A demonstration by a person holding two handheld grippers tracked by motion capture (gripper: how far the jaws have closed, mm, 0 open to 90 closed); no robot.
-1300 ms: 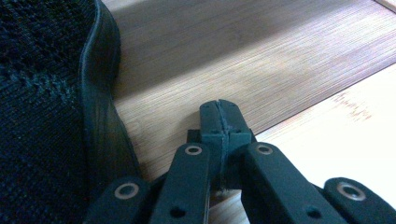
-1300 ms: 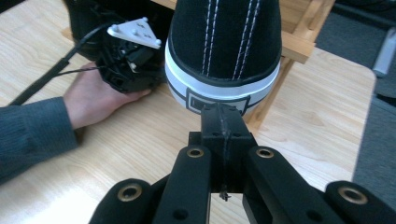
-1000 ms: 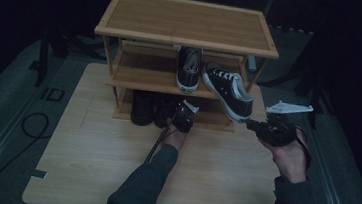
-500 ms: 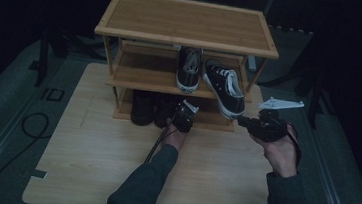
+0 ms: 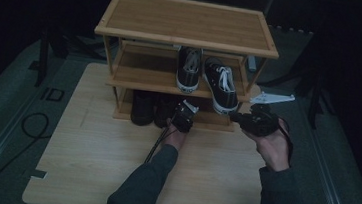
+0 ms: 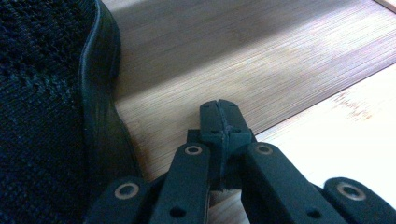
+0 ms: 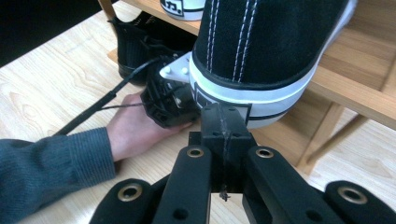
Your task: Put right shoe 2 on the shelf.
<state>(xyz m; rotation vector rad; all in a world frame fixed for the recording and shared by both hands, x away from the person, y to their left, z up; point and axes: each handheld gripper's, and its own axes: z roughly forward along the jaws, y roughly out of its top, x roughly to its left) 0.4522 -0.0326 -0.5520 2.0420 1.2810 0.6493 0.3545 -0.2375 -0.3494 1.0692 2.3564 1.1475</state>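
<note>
A wooden shoe rack (image 5: 189, 22) stands at the back of the table. Two black sneakers with white soles are on its middle shelf: one (image 5: 188, 68) lies fully in, the other (image 5: 221, 85) has its heel (image 7: 261, 46) sticking out over the front edge. My right gripper (image 5: 237, 118) is shut, and its closed tip (image 7: 223, 114) sits against that heel's white sole. My left gripper (image 5: 183, 116) is low at the bottom shelf, shut with nothing in it (image 6: 219, 109), just right of a black knit shoe (image 6: 42, 102).
Dark shoes (image 5: 144, 107) fill the left of the bottom shelf. The rack's top board holds nothing. The left hand and its cable (image 7: 93, 107) lie on the table in front of the rack. The light wooden table (image 5: 87, 163) stretches toward me.
My right gripper has moved left toward the rack. The overhanging sneaker has slid further onto the middle shelf and turned straighter. The left gripper has stayed put.
</note>
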